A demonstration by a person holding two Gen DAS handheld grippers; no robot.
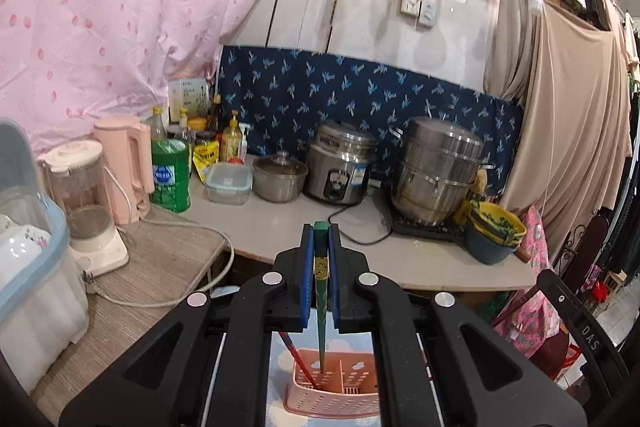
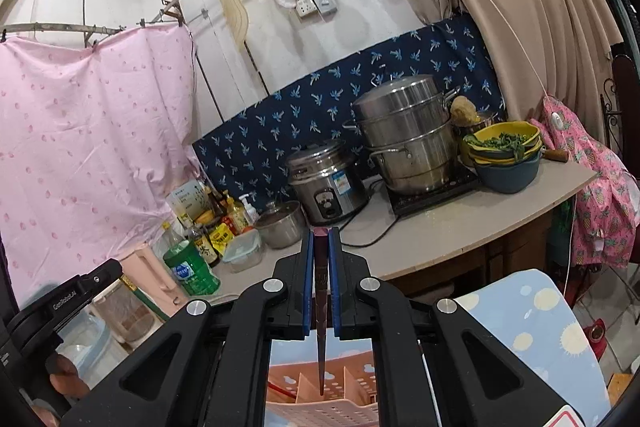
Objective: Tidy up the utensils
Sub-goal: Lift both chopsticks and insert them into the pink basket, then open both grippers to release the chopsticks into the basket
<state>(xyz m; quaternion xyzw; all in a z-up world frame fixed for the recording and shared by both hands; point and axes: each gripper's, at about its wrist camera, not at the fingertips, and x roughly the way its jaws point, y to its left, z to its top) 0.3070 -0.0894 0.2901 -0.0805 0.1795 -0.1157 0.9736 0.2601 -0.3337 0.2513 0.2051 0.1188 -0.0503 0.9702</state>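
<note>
My left gripper (image 1: pixel 321 231) is shut on a green chopstick (image 1: pixel 321 267), held upright with its tip down in the pink perforated utensil basket (image 1: pixel 334 397) below. A red chopstick (image 1: pixel 298 359) leans in the basket's left compartment. My right gripper (image 2: pixel 321 237) is shut on a dark purple chopstick (image 2: pixel 321 287), also upright, its tip just inside the same pink basket (image 2: pixel 320 409), which has several dividers. The red chopstick (image 2: pixel 280 387) shows there at the left. The basket stands on a light blue patterned surface (image 2: pixel 528 323).
A counter (image 1: pixel 280 227) behind holds a rice cooker (image 1: pixel 340 163), a steel steamer pot (image 1: pixel 438 171), a lidded pot (image 1: pixel 279 175), stacked bowls of greens (image 1: pixel 494 231), bottles and a green jar (image 1: pixel 171 175). A blender (image 1: pixel 86 207), pink kettle and dish rack (image 1: pixel 28 247) stand left.
</note>
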